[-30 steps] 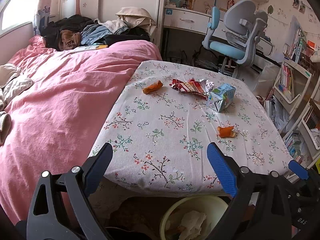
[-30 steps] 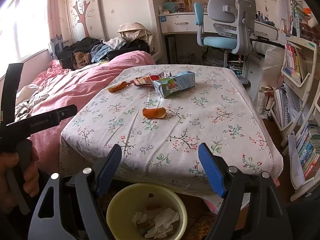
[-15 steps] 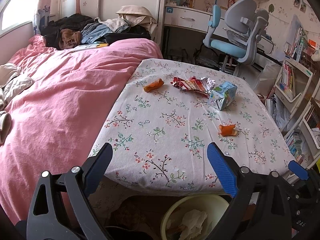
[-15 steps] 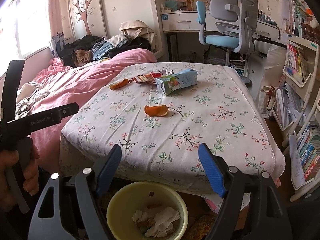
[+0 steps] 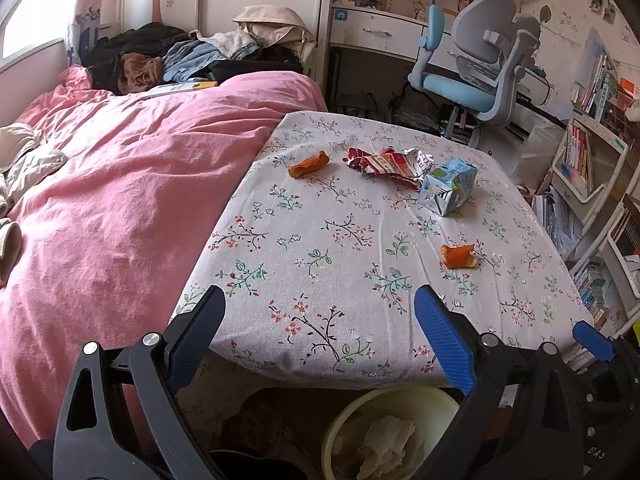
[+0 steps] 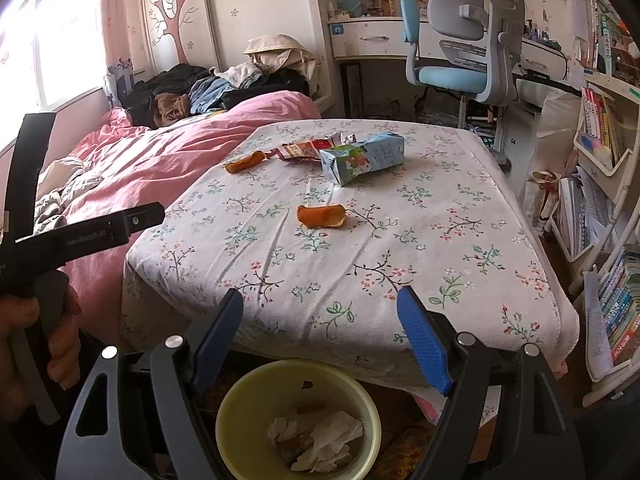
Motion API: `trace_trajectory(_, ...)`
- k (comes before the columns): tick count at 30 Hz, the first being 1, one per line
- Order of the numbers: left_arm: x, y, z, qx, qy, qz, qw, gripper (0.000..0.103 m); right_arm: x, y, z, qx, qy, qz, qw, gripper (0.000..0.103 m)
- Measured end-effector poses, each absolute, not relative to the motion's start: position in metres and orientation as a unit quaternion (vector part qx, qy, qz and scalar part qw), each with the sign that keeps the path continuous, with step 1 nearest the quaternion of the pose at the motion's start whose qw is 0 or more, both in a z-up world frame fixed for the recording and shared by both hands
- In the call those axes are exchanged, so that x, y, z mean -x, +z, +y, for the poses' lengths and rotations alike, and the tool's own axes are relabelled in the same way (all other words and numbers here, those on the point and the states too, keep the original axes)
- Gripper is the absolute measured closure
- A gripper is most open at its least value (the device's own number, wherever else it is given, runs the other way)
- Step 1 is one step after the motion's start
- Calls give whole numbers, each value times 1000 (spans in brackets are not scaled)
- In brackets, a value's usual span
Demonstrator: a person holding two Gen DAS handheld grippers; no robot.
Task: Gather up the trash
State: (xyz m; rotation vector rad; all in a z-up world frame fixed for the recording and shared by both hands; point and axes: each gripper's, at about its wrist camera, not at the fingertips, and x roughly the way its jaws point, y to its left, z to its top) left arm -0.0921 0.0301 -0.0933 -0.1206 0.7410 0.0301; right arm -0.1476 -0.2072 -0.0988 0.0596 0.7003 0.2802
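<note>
Both grippers, left [image 5: 316, 336] and right [image 6: 320, 332], stay wide open and empty, a little nearer the table [image 6: 460, 280]; peel [image 6: 321, 216], carton [image 6: 362, 157], wrapper [image 5: 390, 162] and bin [image 6: 298, 420] unmoved.

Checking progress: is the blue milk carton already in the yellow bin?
No, the blue milk carton lies on the floral tablecloth; the yellow bin holds crumpled tissue.

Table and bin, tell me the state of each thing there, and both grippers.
Left gripper: open, empty.
Right gripper: open, empty.
Milk carton: lying on its side.
Snack wrapper: crumpled, torn open.
Near orange peel: curled, on the tablecloth.
Far orange peel: curled.
Bin: holds crumpled tissue.
</note>
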Motion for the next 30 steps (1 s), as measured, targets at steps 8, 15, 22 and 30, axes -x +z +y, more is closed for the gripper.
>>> trace_trajectory(8,89,-94,28,60,14,368,928,11,141,-100,-202,-29,145,345,927,27)
trace_trajectory(15,87,-96,27,60,10,371,927,11,136,-101,-202,-39,148,352,923,27)
trace_trajectory(22,86,-96,23,60,2,375,925,11,103,-94,-218,-97,142,358,918,27)
trace_trajectory(30,82,-98,15,57,-10,385,921,11,19,-94,-223,-160,120,388,900,25)
